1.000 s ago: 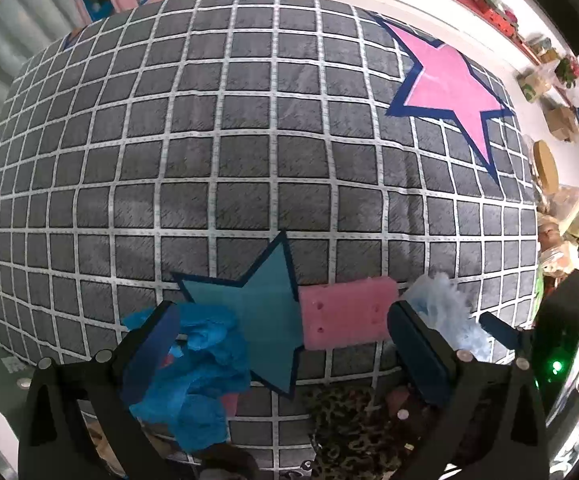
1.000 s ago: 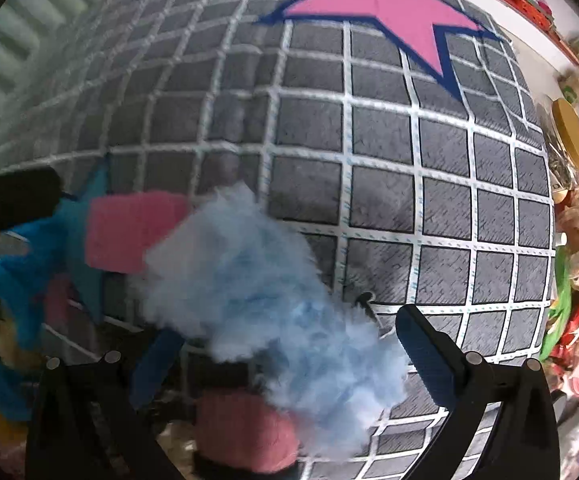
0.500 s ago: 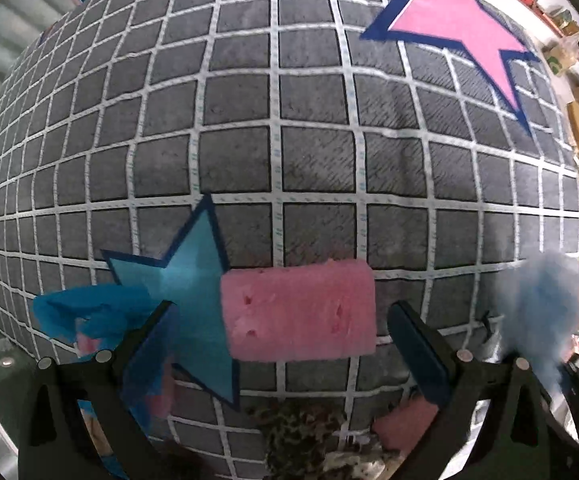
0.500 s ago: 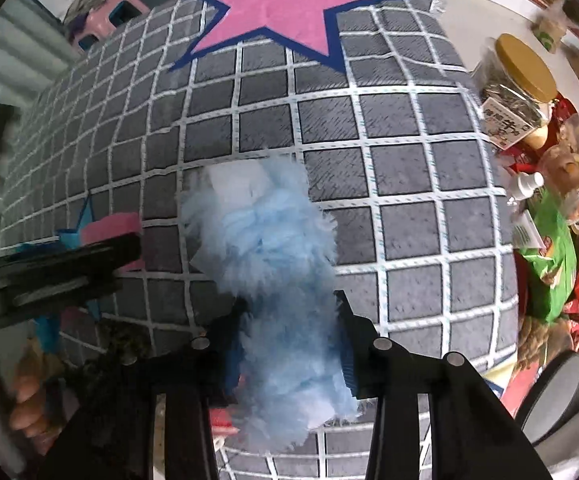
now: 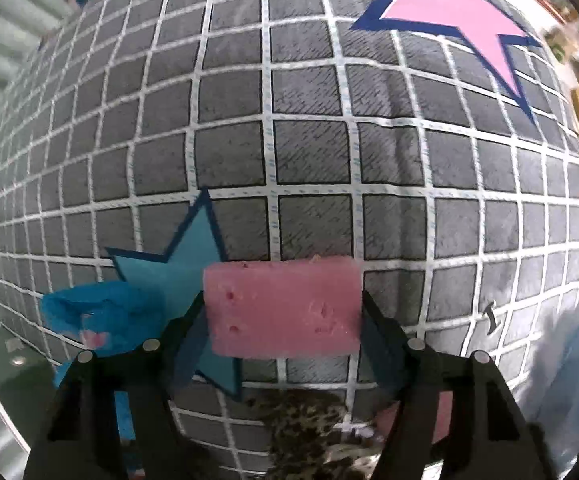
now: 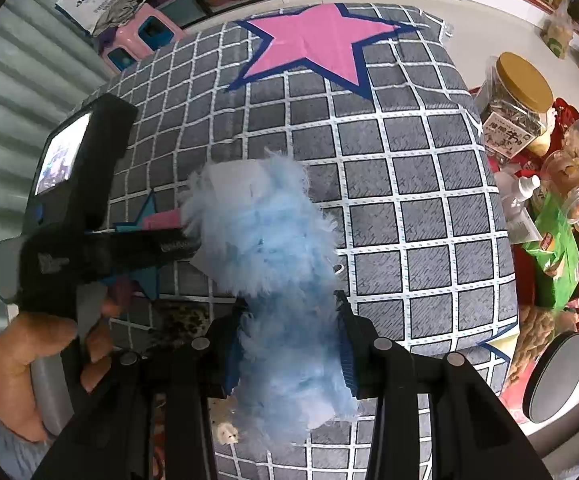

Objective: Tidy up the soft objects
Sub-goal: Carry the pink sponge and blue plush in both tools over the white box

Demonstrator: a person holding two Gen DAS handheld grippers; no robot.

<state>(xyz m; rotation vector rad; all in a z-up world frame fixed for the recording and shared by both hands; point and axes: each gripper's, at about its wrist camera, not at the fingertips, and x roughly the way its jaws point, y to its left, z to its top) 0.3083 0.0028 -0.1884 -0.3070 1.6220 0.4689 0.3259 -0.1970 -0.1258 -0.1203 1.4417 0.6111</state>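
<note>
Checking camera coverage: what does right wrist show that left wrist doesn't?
Right wrist only: the right gripper shut on the fluffy blue item, the hand on the left gripper's body, and a jar among the snacks beside the cushion.
Left wrist only: the left gripper closing on the pink sponge, and a blue cloth.
Both: grid cushion, pink star, teal star.
</note>
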